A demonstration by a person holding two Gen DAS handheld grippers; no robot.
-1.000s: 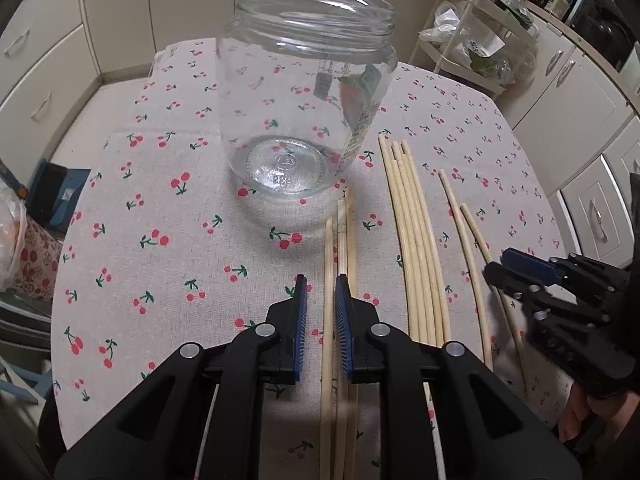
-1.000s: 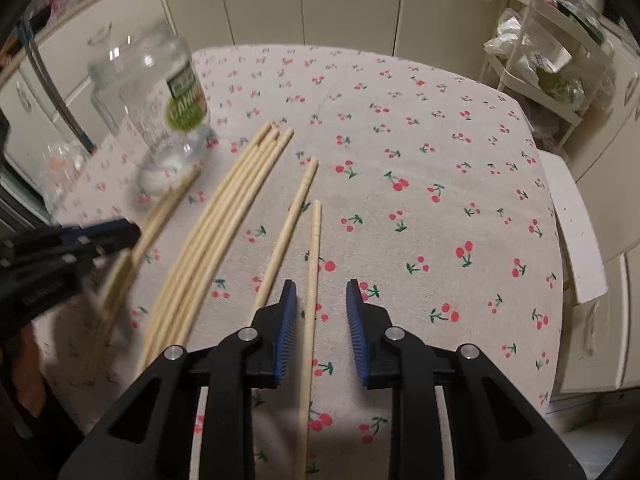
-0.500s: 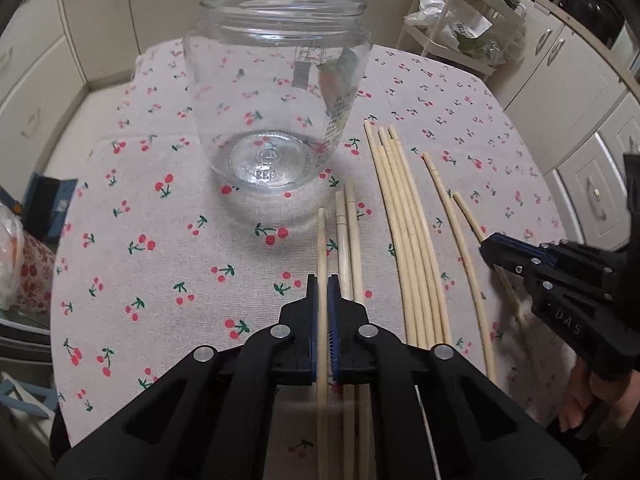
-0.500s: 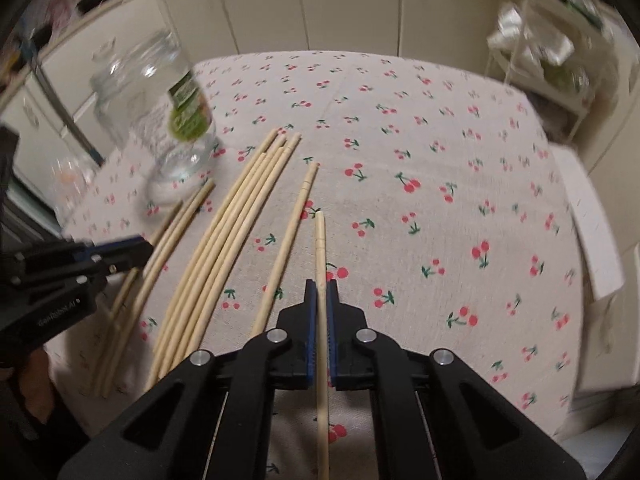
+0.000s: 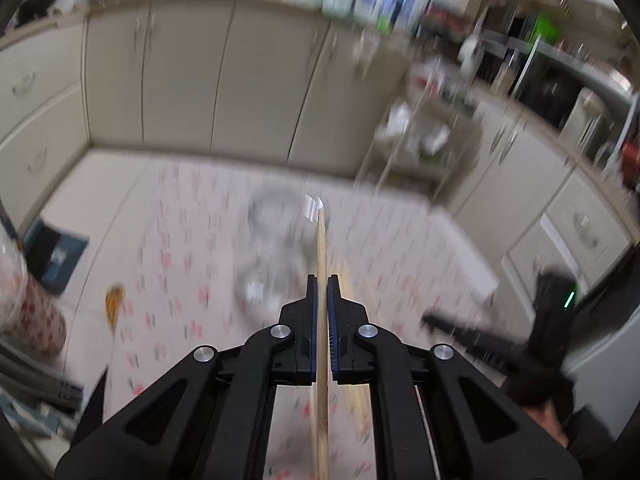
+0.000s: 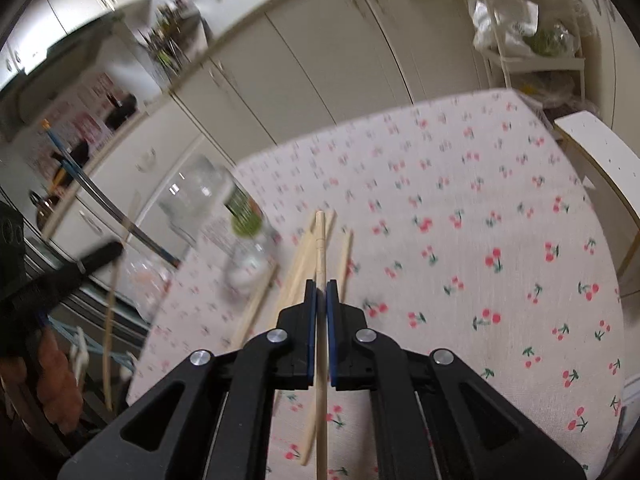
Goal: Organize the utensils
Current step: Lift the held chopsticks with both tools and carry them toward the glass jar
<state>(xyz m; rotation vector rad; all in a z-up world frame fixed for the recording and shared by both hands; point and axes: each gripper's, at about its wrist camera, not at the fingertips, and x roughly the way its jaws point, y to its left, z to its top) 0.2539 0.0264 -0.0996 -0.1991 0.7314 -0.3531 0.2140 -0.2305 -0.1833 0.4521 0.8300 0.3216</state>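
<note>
Now that both have risen from the table (image 6: pixel 460 208) since half a second ago, the left tool (image 5: pixel 321 296) and right tool (image 6: pixel 321 300) each clamp one chopstick (image 5: pixel 321 248) aloft, presumably bound for the jar (image 6: pixel 208 200) standing nearby.

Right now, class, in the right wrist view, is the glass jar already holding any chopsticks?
No: the glass jar stands empty beside loose chopsticks lying on the tablecloth.

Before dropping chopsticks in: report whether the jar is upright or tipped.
Upright. The glass jar stands on the tablecloth, mouth up, though blurred.
</note>
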